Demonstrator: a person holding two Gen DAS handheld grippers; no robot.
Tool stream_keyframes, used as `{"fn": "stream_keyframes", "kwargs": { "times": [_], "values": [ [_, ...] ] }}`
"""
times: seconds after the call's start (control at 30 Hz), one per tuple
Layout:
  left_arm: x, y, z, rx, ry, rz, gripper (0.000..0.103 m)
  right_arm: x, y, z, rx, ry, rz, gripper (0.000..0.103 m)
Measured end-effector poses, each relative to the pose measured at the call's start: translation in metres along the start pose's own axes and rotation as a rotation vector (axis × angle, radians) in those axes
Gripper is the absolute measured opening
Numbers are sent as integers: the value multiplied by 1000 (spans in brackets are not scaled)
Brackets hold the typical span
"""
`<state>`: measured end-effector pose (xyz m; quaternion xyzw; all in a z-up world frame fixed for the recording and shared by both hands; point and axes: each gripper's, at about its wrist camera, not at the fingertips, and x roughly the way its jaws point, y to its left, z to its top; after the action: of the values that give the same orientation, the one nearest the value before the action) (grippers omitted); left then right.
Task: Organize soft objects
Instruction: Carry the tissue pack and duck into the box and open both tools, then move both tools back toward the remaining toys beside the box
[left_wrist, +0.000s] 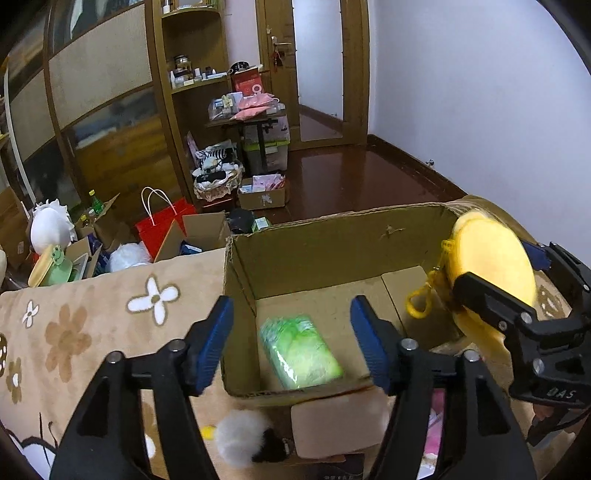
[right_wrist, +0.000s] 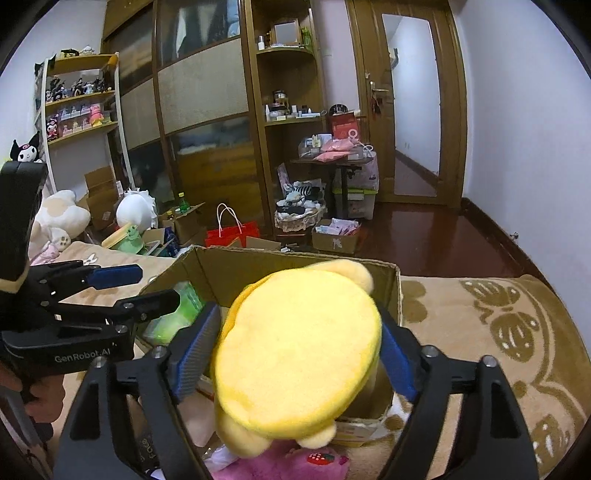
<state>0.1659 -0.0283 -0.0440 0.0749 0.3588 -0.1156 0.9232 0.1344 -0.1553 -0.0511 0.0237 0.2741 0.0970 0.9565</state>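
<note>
An open cardboard box (left_wrist: 332, 243) sits on a beige flowered blanket (left_wrist: 92, 325). On its floor, at the near left, lies a green plastic-wrapped soft pack (left_wrist: 301, 350); the rest of the floor is bare.

The left gripper (left_wrist: 291, 343) hangs over the box's near left corner with its blue-padded jaws apart and nothing between them; the green pack lies below the gap.

The right gripper (right_wrist: 295, 343) is at the box's right side. A yellow plush toy (right_wrist: 299, 350) with a yellow clip (left_wrist: 419, 301) sits between its jaws; the left pad stands clear of the plush, and the right pad is partly hidden, so no grip shows.

Near the box lie a white-and-black fluffy toy (left_wrist: 247, 437), a pale pink cushion (left_wrist: 340, 424) and a pink strawberry-print plush (right_wrist: 295, 461).
</note>
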Motion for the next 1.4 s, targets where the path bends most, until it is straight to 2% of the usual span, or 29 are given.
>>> {"fn": "stream_keyframes", "kwargs": {
  "times": [0.2,0.27,0.37,0.67,0.9,1.13,1.4],
  "values": [
    [-3,0,-3,22,1,33,81,-2,-3,-2,20,-1,14,97],
    [-5,2,-3,21,0,40,87,-4,-2,-2,24,-2,14,102],
    [-8,5,-5,20,7,55,91,-10,-2,-3,43,-11,17,103],
    [-34,14,-16,3,2,79,96,-34,6,-10,49,-9,5,103],
    [-55,20,-29,-17,22,92,97,-63,7,-14,70,-18,-9,103],
    [-73,30,-43,-32,90,86,97,-86,16,-24,103,-15,-8,103],
    [-83,34,-60,-56,144,83,97,-98,38,-36,47,10,-41,103]
  ]
}}
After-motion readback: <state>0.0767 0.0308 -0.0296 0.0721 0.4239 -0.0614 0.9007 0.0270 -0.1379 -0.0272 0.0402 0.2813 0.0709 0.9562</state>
